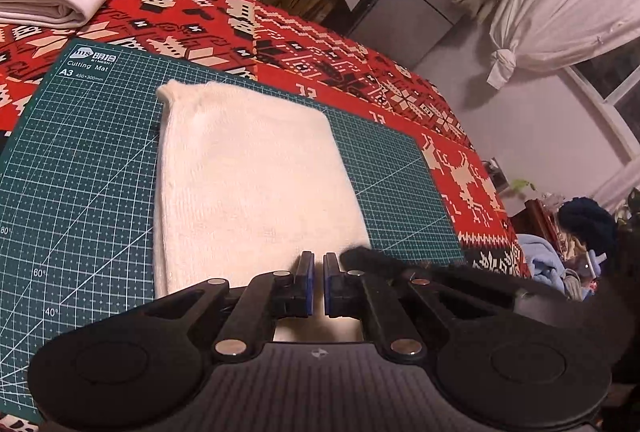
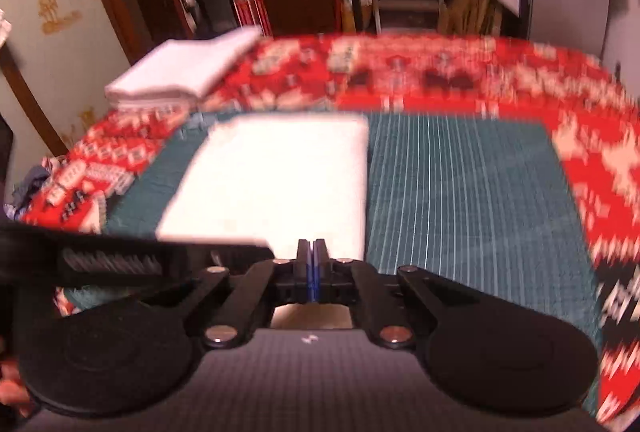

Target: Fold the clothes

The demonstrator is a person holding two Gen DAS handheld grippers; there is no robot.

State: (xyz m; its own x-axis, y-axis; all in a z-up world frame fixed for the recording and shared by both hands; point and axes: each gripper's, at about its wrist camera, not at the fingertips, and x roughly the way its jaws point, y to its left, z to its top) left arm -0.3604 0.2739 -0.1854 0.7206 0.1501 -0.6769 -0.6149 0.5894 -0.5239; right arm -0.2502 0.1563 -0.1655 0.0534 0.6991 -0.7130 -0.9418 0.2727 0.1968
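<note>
White folded towel [image 1: 248, 184] lies square on my cutting mat [image 1: 80, 160], bare green grid open along its right edge. My left gripper [image 1: 316, 274] hovers slightly parted and empty at its near edge; my right gripper [image 2: 311, 252] is closed, gripping nothing.

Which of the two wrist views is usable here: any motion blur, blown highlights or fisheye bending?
Left wrist view: sharp; the cutting mat grid and print read clearly, though its edges bow from the fisheye, and the folded white cloth keeps its texture. Right wrist view: sideways motion blur smears the red patterned tablecloth and mat lines, and the cloth is blown out to flat white.
</note>
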